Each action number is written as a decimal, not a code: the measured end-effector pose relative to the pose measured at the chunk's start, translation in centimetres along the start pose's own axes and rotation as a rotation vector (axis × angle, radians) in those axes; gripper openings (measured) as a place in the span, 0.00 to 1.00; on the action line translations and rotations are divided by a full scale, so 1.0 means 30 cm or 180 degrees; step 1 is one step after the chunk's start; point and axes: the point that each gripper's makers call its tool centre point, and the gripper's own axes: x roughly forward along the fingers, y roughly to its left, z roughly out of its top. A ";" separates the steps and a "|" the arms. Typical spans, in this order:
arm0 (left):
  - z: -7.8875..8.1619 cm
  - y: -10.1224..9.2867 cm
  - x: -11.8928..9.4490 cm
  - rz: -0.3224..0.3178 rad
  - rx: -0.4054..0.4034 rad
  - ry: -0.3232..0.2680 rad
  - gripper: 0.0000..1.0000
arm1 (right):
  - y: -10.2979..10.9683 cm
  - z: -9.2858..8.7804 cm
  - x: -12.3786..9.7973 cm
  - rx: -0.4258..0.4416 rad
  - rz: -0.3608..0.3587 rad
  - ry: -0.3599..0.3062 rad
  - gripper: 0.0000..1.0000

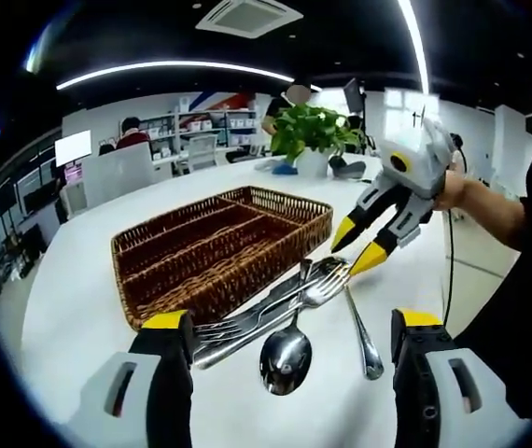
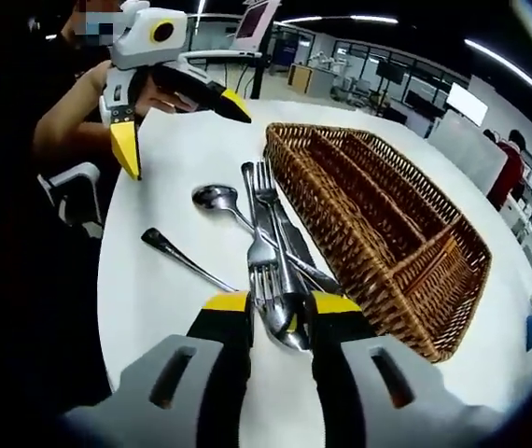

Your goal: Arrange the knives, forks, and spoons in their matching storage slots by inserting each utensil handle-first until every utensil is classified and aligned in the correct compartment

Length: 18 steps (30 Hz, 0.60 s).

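Observation:
A brown wicker tray (image 1: 212,286) with several long slots lies on the white table (image 1: 79,280), its slots bare. Beside it is a pile of forks (image 1: 315,289), a knife (image 1: 268,301) and two spoons; one spoon's bowl (image 1: 285,357) lies just ahead of my left gripper (image 1: 292,322), which is open wide. My right gripper (image 1: 357,246) hovers open over the far end of the pile. In the right gripper view my right gripper (image 2: 283,304) straddles a spoon bowl (image 2: 287,334) without visibly clamping it. The forks (image 2: 264,201), the tray (image 2: 434,347) and my left gripper (image 2: 178,127) lie beyond.
A potted green plant (image 1: 313,131) stands at the far side of the table. A loose spoon handle (image 2: 182,258) lies apart from the pile, toward the table's edge. A person's hand (image 1: 455,187) holds the right gripper. Desks, shelves and people fill the room behind.

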 end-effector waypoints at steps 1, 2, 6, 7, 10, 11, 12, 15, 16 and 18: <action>0.000 -0.003 0.001 -0.0006 0.0001 0.0000 0.89 | 0.002 -0.001 -0.001 0.0030 -0.0005 -0.0008 0.23; -0.001 -0.007 0.002 -0.0013 0.0003 0.0004 0.89 | 0.003 -0.004 -0.003 0.0044 -0.0013 -0.0010 0.24; -0.008 -0.030 0.011 -0.0045 0.0027 0.0044 0.89 | 0.001 -0.014 -0.007 0.0055 -0.0069 -0.0019 0.28; -0.009 -0.034 0.013 -0.0054 0.0033 0.0047 0.89 | 0.000 -0.019 -0.008 0.0043 -0.0084 -0.0017 0.29; -0.009 -0.047 0.015 -0.0084 0.0027 0.0040 0.89 | -0.007 -0.040 -0.005 0.0056 -0.0102 0.0012 0.31; -0.010 -0.050 0.016 -0.0089 0.0022 0.0037 0.89 | -0.009 -0.051 -0.001 0.0048 -0.0106 0.0039 0.32; -0.011 -0.053 0.016 -0.0091 0.0024 0.0042 0.89 | -0.010 -0.058 0.001 0.0038 -0.0110 0.0060 0.32; -0.012 -0.058 0.016 -0.0097 0.0025 0.0044 0.89 | -0.021 -0.077 0.009 0.0031 -0.0123 0.0087 0.34; -0.012 -0.060 0.016 -0.0099 0.0024 0.0042 0.89 | -0.027 -0.084 0.014 0.0015 -0.0126 0.0090 0.34; -0.012 -0.063 0.015 -0.0099 0.0022 0.0040 0.89 | -0.034 -0.095 0.026 0.0011 -0.0108 0.0094 0.35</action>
